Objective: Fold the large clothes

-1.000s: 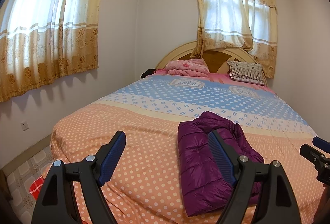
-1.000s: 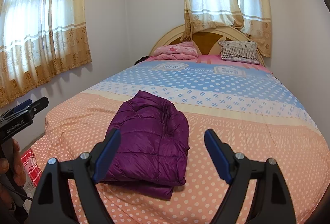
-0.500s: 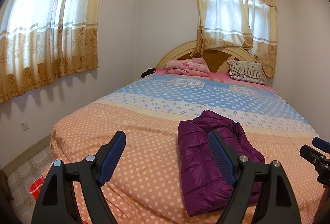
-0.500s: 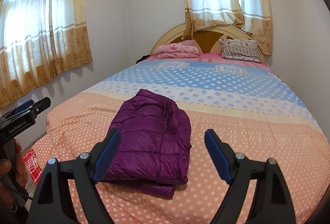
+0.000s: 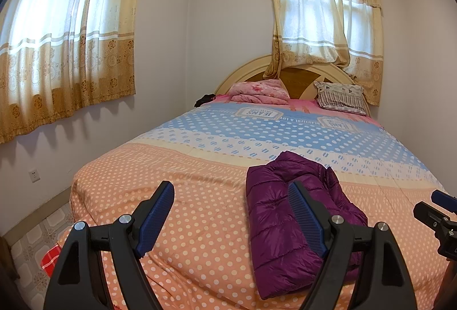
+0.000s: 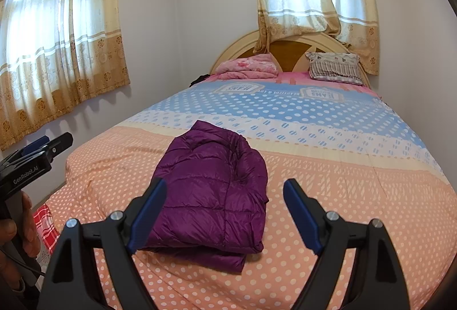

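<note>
Room: bedroom with white walls and two windows behind gold-and-cream curtains (image 5: 65, 47); nothing in it differs from a second ago.
Bed (image 6: 357, 190): fills the room, under a dotted cover, orange at the near end, blue toward the arched headboard (image 6: 288, 50); it is the landmark for every place below.
Jacket (image 6: 211, 190): purple quilted, lying on the orange near end of the bed, well short of the blue band, already doubled into a compact oblong with layers stacked at its near edge.
Pillow (image 6: 334, 67): striped, at the head of the bed, right side.
Pink bedding (image 6: 248, 67): bundled at the head of the bed, left side.
Left gripper (image 5: 231, 213): fingers spread wide, nothing between them, held above the near end of the bed just left of the jacket, no contact.
Right gripper (image 6: 222, 210): fingers likewise released and empty, above the near edge of the bed, the jacket lying beyond and below them.
Hand (image 6: 25, 227): seen at the foot of the bed, wrapped round the left gripper's handle.
Change: none; both grippers stayed put with the same wide spread over the last second, and the jacket has not shifted.
Meaning: by my reading the fold is finished or nearly so, and this is a pause, either the end or a check before a last tidy.
</note>
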`<state>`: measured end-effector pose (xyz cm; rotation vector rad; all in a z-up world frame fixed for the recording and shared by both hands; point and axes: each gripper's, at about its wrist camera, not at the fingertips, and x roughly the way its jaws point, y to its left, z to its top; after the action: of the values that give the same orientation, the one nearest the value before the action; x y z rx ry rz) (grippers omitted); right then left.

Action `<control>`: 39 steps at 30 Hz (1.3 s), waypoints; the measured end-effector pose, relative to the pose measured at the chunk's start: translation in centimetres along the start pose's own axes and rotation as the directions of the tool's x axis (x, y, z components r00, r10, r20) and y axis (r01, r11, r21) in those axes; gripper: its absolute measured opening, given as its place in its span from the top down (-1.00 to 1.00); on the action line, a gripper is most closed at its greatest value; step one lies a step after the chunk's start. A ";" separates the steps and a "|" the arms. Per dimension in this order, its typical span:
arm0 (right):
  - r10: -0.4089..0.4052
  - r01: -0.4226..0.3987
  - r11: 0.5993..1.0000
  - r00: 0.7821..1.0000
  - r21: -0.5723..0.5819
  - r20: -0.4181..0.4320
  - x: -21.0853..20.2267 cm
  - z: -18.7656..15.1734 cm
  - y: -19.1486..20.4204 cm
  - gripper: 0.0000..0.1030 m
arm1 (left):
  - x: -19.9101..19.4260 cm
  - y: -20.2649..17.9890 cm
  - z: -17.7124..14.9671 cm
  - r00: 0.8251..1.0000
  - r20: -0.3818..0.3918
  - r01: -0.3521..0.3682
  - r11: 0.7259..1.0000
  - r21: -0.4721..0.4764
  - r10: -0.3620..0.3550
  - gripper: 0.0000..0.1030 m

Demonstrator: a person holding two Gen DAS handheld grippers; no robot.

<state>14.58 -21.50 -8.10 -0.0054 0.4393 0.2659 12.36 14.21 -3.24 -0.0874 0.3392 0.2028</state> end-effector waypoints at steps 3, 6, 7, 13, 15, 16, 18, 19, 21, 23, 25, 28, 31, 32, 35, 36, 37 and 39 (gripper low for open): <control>0.001 -0.001 1.000 1.000 -0.001 0.000 -0.1 -0.1 0.1 -0.67 | 0.1 0.1 0.0 1.000 0.000 0.005 1.000 0.006 -0.005 -0.60; 0.001 -0.001 1.000 1.000 -0.001 0.000 0.0 -0.1 0.1 -0.67 | 0.1 0.1 0.1 1.000 0.001 0.006 1.000 0.010 -0.006 -0.60; 0.000 0.000 1.000 1.000 -0.001 -0.001 0.0 -0.1 0.1 -0.67 | 0.1 0.1 0.1 1.000 0.000 0.006 1.000 0.010 -0.006 -0.60; 0.002 -0.002 1.000 1.000 -0.002 -0.001 0.0 -0.1 0.1 -0.67 | 0.2 0.2 0.1 1.000 -0.005 0.009 1.000 0.009 -0.009 -0.60; 0.002 -0.002 1.000 1.000 -0.001 0.000 0.1 -0.1 0.2 -0.67 | 0.3 0.2 0.2 1.000 -0.010 0.001 1.000 0.009 -0.001 -0.60; 0.002 -0.002 1.000 1.000 -0.001 -0.001 0.1 -0.1 0.2 -0.67 | 0.3 0.3 0.2 1.000 -0.013 0.000 1.000 0.007 0.000 -0.60; 0.003 -0.003 1.000 1.000 -0.003 -0.002 0.1 -0.1 0.3 -0.67 | 0.5 0.4 0.2 1.000 -0.020 0.000 1.000 0.004 0.001 -0.60; 0.005 -0.005 1.000 1.000 -0.005 -0.002 0.1 -0.1 0.3 -0.67 | 0.6 0.5 0.2 1.000 -0.025 0.007 1.000 0.003 -0.007 -0.60; 0.007 -0.008 1.000 1.000 -0.009 -0.005 0.0 -0.2 0.3 -0.67 | 0.7 0.4 0.2 1.000 -0.029 0.001 1.000 0.010 -0.001 -0.60; 0.013 -0.013 1.000 1.000 -0.012 -0.007 0.0 -0.2 0.0 -0.67 | 0.8 0.5 0.1 1.000 -0.026 -0.005 1.000 0.014 0.005 -0.60; 0.016 -0.016 1.000 1.000 -0.015 -0.008 0.0 -0.2 0.0 -0.67 | 0.8 0.6 0.1 1.000 -0.028 -0.009 1.000 0.014 0.009 -0.60; 0.019 -0.019 1.000 1.000 -0.019 -0.009 0.0 -0.2 0.1 -0.67 | 0.9 0.6 0.1 0.999 -0.030 -0.016 1.000 0.017 0.017 -0.60; 0.022 -0.022 0.999 1.000 -0.023 -0.010 -0.1 -0.3 0.0 -0.67 | 1.1 0.6 0.0 0.999 -0.035 -0.021 0.999 0.024 0.022 -0.60; 0.024 -0.024 0.999 1.000 -0.025 -0.011 -0.1 -0.3 0.0 -0.67 | 1.1 0.6 0.0 0.999 -0.037 -0.023 0.999 0.025 0.024 -0.60; 0.027 -0.027 0.999 1.000 -0.027 -0.014 0.0 -0.4 -0.1 -0.67 | 1.3 0.7 -0.2 0.999 -0.041 -0.029 0.999 0.028 0.031 -0.60; 0.027 -0.027 0.999 1.000 -0.027 -0.015 0.0 -0.4 -0.1 -0.67 | 1.4 0.7 -0.2 0.998 -0.041 -0.035 0.999 0.030 0.036 -0.60; 0.026 -0.027 0.999 1.000 -0.027 -0.016 0.1 -0.4 -0.1 -0.67 | 1.4 0.7 -0.3 0.999 -0.039 -0.037 0.999 0.032 0.039 -0.60; 0.028 -0.028 0.999 0.999 -0.026 -0.017 0.1 -0.5 -0.1 -0.68 | 1.4 0.7 -0.3 0.999 -0.035 -0.038 0.998 0.039 0.040 -0.60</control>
<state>14.51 -21.64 -8.58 -0.0275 0.4526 0.2993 13.36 15.09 -4.03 -0.0462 0.3803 0.2335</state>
